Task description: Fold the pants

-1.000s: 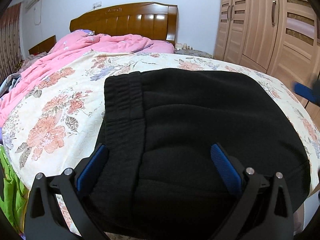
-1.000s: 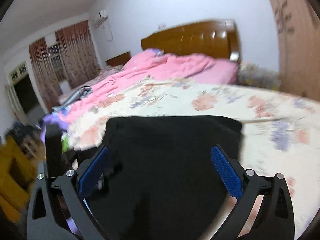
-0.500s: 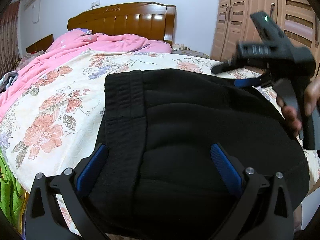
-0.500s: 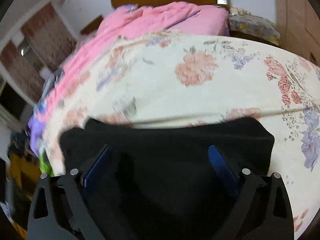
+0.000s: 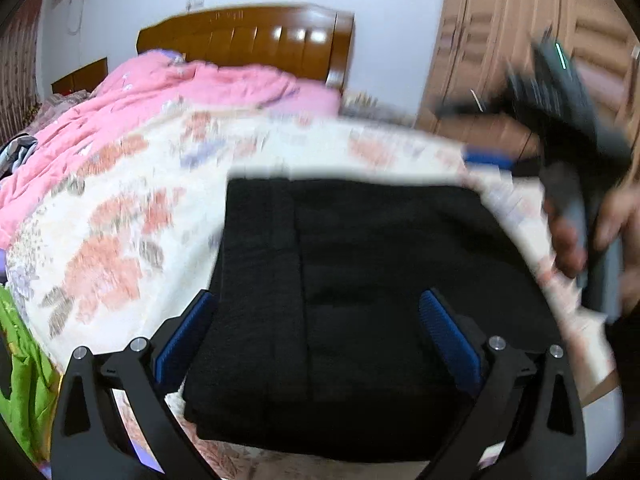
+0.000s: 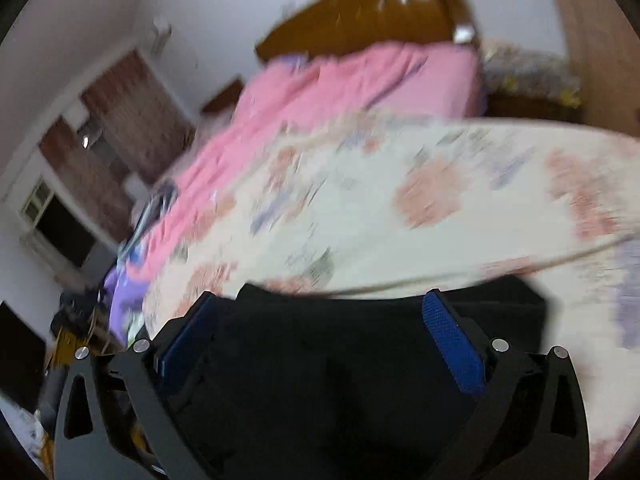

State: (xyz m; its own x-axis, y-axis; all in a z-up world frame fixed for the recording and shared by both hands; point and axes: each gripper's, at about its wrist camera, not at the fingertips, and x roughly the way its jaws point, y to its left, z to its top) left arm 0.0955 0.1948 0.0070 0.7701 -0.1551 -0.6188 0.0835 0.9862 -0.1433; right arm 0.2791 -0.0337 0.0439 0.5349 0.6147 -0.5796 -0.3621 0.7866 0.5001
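The black pants (image 5: 360, 280) lie folded into a thick rectangle on the floral bedspread (image 5: 120, 220), waistband band on the left side. My left gripper (image 5: 316, 332) is open and empty, held above the pants' near edge. My right gripper (image 6: 320, 340) is open and empty over the pants (image 6: 340, 380) near their far edge. In the left wrist view the right gripper's body (image 5: 568, 92) shows, blurred, in a hand at the right above the bed's edge.
A pink quilt (image 5: 180, 96) is bunched near the wooden headboard (image 5: 248, 40). A wooden wardrobe (image 5: 500, 40) stands to the right. Green cloth (image 5: 16, 360) hangs at the bed's left edge. Curtains and clutter (image 6: 80, 320) lie beyond the bed's left side.
Both views are blurred by motion. The left gripper has pulled back and up, so the pants sit lower in view. The right gripper has tilted and drawn back over the pants.
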